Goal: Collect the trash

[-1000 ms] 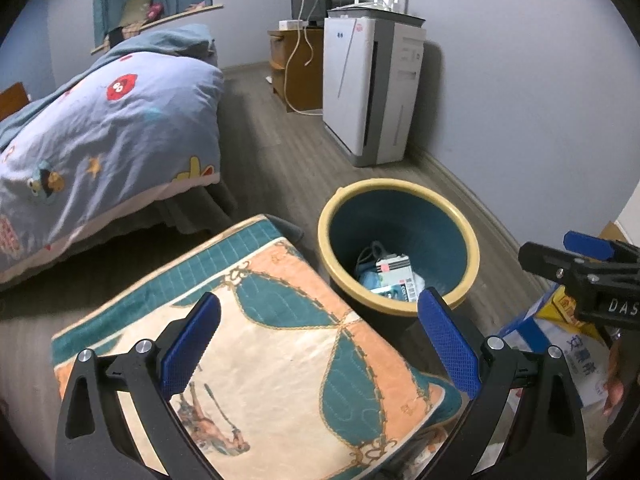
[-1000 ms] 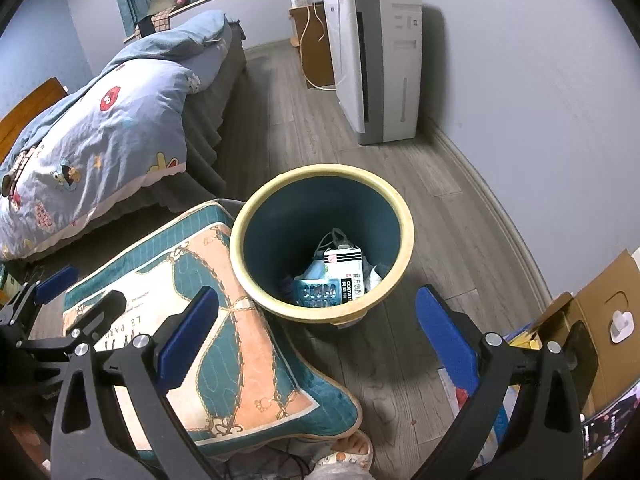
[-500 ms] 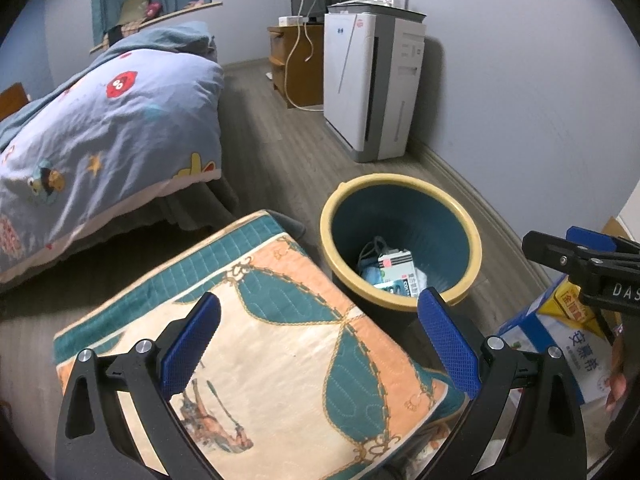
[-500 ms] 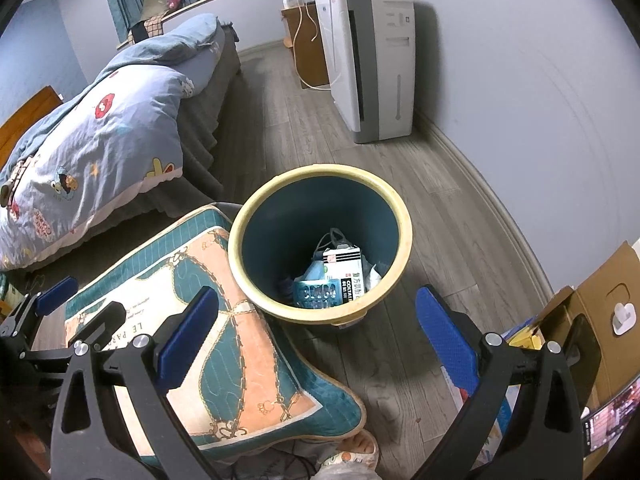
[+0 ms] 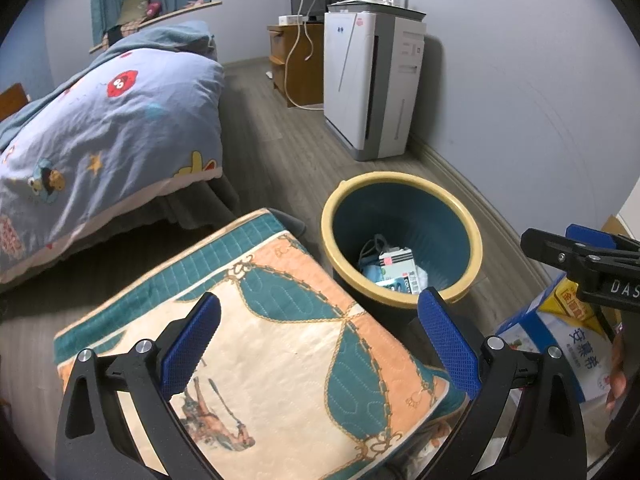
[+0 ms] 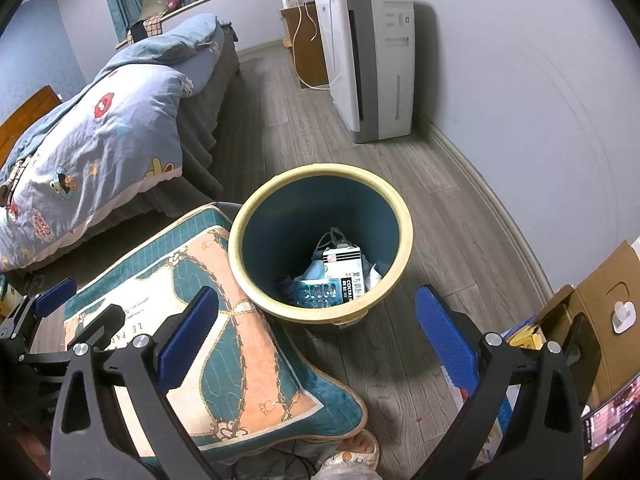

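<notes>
The left claw (image 5: 320, 344) is wide open and holds nothing. A cushion (image 5: 260, 344) lies under it. The right claw (image 6: 316, 332) is wide open and empty too. Just past its tips stands the bin (image 6: 404, 240), touching the cushion, with trash (image 6: 336, 276) at the bottom. Farther off, on the left, is a bed (image 6: 100, 140).

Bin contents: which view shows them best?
The right wrist view: it looks steeply into the bin, showing the boxes at its bottom. The left wrist view is shallower, and the near rim hides part of them.
</notes>
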